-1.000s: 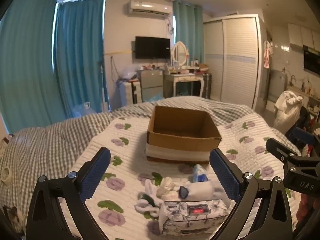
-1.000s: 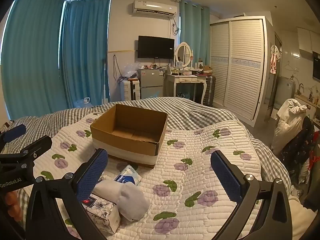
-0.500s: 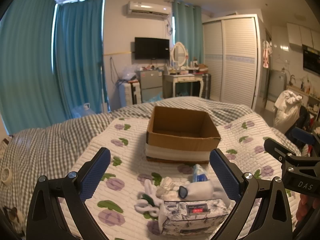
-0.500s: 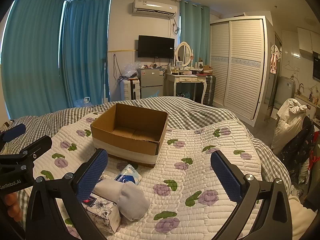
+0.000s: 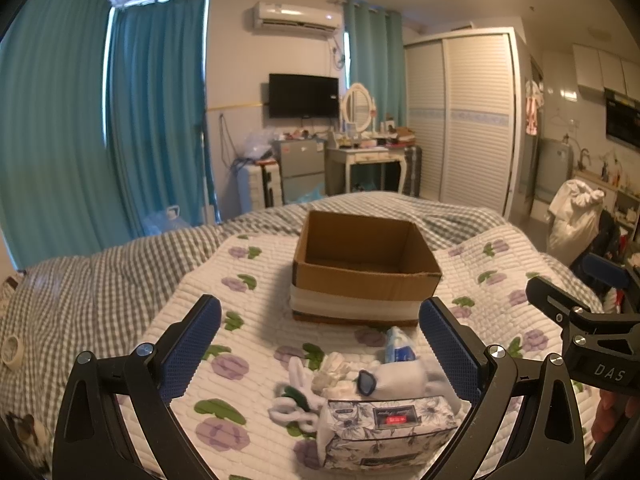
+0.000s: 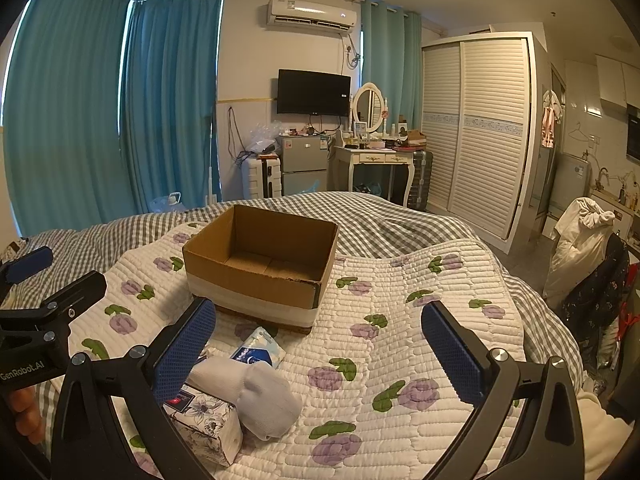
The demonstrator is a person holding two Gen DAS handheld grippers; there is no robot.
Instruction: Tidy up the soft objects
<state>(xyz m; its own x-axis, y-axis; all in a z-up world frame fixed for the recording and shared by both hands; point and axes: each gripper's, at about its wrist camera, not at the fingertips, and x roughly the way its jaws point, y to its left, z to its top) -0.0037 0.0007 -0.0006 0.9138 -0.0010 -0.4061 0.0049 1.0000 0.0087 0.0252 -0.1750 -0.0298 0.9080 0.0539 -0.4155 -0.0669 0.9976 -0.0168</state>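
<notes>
An open, empty cardboard box [image 5: 362,268] stands on the quilted bed; it also shows in the right wrist view [image 6: 260,264]. In front of it lies a small pile: a floral tissue pack [image 5: 390,432], a white rolled sock [image 5: 400,378], a blue-white tissue packet [image 5: 398,350] and a white scrunchie-like piece [image 5: 294,404]. In the right wrist view the sock [image 6: 256,394], the floral pack [image 6: 204,420] and the blue packet [image 6: 258,350] lie at lower left. My left gripper [image 5: 320,352] is open and empty above the pile. My right gripper [image 6: 318,354] is open and empty over bare quilt.
The flowered quilt [image 6: 400,320] lies over a grey checked blanket [image 5: 100,280]. A tape roll [image 5: 12,350] lies at the bed's left edge. A dresser, a fridge and a wardrobe stand beyond the bed. A chair with clothes [image 6: 588,256] is at the right.
</notes>
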